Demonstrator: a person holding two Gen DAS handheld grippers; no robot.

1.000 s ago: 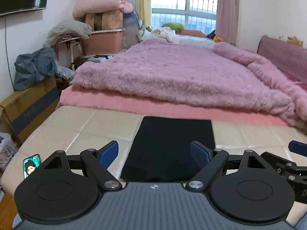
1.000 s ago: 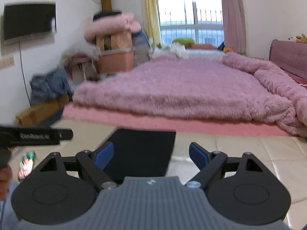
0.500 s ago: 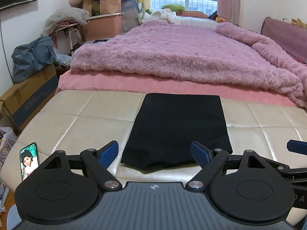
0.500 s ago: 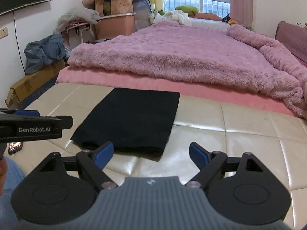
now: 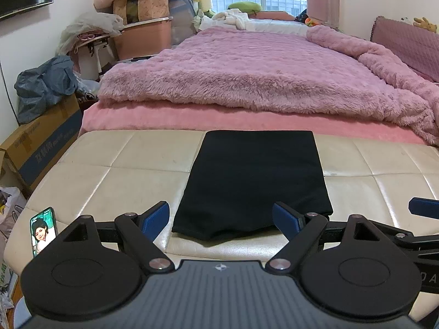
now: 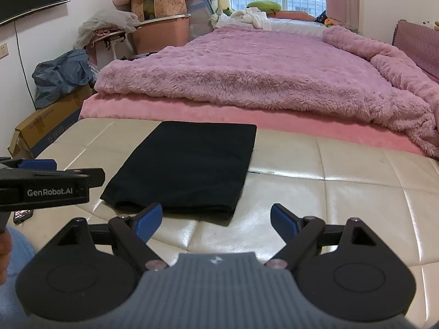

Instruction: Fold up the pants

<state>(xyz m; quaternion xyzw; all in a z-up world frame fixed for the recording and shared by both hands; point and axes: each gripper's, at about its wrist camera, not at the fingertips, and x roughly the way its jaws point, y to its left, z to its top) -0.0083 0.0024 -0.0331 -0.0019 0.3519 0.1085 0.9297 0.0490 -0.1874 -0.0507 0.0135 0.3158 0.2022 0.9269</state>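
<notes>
Black pants [image 5: 255, 178] lie folded into a neat rectangle on the cream leather bench [image 5: 109, 181], long side pointing toward the bed. My left gripper [image 5: 221, 219] hovers open just short of the near edge of the pants, nothing between its blue fingertips. In the right wrist view the same pants [image 6: 186, 164] sit left of centre on the bench [image 6: 329, 192]. My right gripper [image 6: 216, 219] is open and empty, near the right front corner of the pants. The left gripper [image 6: 41, 183] shows at the left edge of the right wrist view.
A bed with a fluffy pink blanket [image 5: 260, 74] borders the bench's far side. A phone [image 5: 42, 230] lies on the bench's near left corner. A cardboard box [image 5: 38, 142] and a grey bag [image 5: 46, 85] stand on the left, and a person's sleeve [image 6: 13, 260] shows low left.
Both grippers have risen and tilted downward, so the whole folded pants and more of the bench show. Both stay open. The pants have not moved.
</notes>
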